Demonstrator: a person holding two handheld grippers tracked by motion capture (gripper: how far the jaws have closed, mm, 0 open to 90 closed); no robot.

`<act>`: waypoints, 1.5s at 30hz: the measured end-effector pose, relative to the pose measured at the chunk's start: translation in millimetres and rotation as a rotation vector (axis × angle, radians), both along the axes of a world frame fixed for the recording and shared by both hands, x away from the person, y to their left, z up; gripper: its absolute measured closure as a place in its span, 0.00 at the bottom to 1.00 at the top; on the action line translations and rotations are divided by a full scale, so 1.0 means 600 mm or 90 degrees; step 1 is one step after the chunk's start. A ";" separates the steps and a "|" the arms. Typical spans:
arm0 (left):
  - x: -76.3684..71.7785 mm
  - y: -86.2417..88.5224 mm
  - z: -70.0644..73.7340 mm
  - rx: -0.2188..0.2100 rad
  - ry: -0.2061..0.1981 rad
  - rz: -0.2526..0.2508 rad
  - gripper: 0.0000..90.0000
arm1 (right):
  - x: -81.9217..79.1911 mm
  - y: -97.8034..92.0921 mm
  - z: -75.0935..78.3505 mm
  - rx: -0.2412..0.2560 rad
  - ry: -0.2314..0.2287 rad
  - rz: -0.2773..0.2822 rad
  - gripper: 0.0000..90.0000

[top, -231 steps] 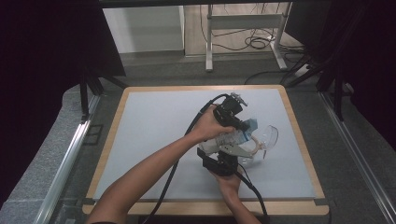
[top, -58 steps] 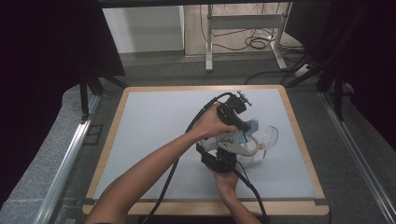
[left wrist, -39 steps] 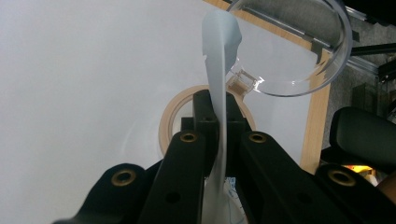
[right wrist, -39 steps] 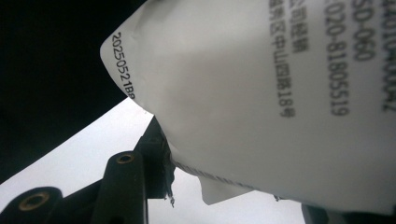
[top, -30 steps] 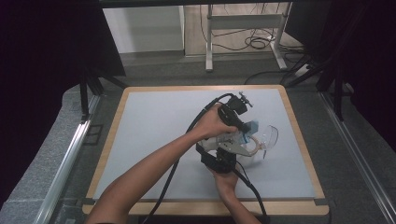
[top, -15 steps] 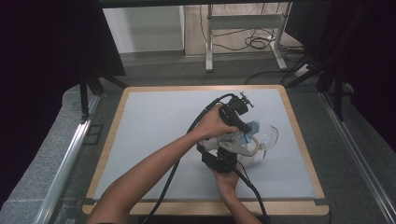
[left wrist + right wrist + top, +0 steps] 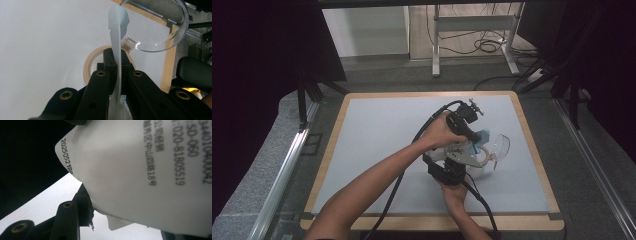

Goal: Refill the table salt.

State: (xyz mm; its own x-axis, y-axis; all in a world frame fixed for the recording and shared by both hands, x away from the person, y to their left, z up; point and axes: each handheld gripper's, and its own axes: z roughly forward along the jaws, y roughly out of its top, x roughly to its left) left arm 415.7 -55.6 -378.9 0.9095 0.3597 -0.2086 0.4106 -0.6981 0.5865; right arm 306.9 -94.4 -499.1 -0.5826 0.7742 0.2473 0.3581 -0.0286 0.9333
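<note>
A white packet with black print is held between both grippers above the right half of the table. In the left gripper view I see the packet edge-on as a thin pale sheet, and my left gripper is shut on it. My right gripper holds the packet's lower part, with a ragged edge by its left jaw. From above, the left gripper comes in from the far side and the right gripper from the near side. A blue part of the packet shows between them.
A roll of beige tape lies on the white table top under the grippers. A clear round plastic dish sits just to its right, near the wooden right edge. Cables trail toward the near edge.
The left gripper has shifted slightly right and away from the person with the packet. The right gripper has stayed nearly in place.
</note>
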 end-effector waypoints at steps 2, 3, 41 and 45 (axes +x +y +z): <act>0.000 0.000 0.000 0.001 -0.001 0.000 1.00 | 0.001 0.000 0.000 -0.001 -0.003 -0.001 0.58; 0.000 0.000 0.000 0.002 -0.002 -0.001 1.00 | 0.001 0.000 0.000 -0.001 -0.004 -0.001 0.58; 0.000 0.000 -0.002 0.004 0.003 -0.004 1.00 | -0.004 0.002 0.003 0.001 -0.003 -0.001 0.59; 0.000 0.000 -0.004 0.008 0.006 -0.001 1.00 | -0.004 0.003 0.004 0.001 -0.002 0.000 0.59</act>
